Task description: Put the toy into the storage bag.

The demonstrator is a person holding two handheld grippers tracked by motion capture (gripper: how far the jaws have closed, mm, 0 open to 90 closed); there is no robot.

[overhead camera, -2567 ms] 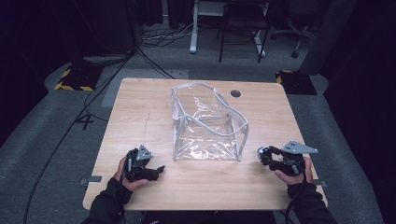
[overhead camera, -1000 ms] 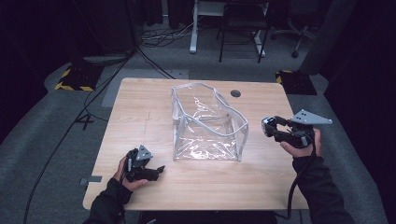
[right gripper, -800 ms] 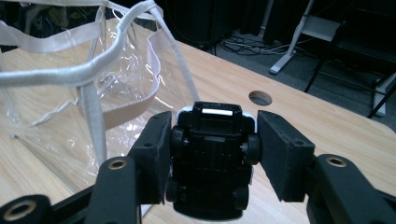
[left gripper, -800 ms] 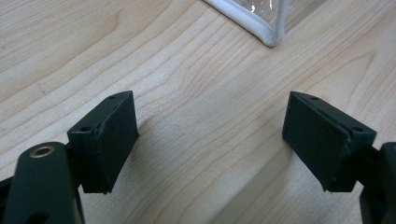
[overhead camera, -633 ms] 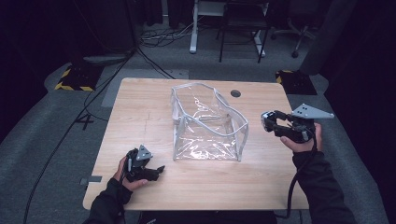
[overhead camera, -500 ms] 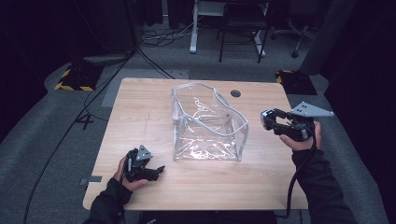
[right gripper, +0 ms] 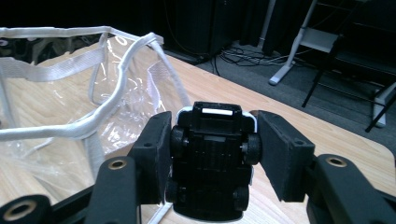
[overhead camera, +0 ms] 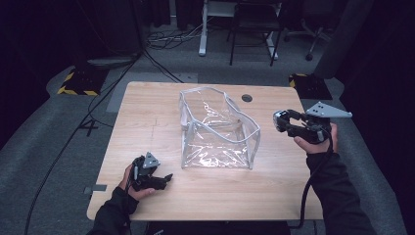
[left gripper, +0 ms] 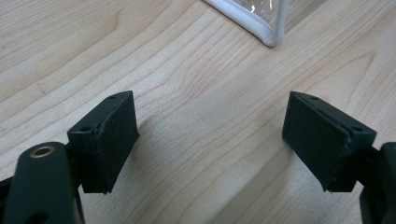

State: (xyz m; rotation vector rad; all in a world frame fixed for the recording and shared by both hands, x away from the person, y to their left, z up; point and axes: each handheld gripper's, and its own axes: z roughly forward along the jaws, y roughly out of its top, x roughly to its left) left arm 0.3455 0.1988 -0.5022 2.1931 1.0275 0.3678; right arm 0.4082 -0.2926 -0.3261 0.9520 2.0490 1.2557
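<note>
A small black toy car [right gripper: 213, 158] — underside and wheels showing — sits clamped off the counter [overhead camera: 147, 122], just right of the clear, white-trimmed pouch [overhead camera: 218, 129] (open-topped, upright).

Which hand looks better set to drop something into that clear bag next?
The right. Its gripper already clamps a toy car between its jaws, raised beside the clear bag. The left gripper rests low on the table with jaws open and nothing between them.
</note>
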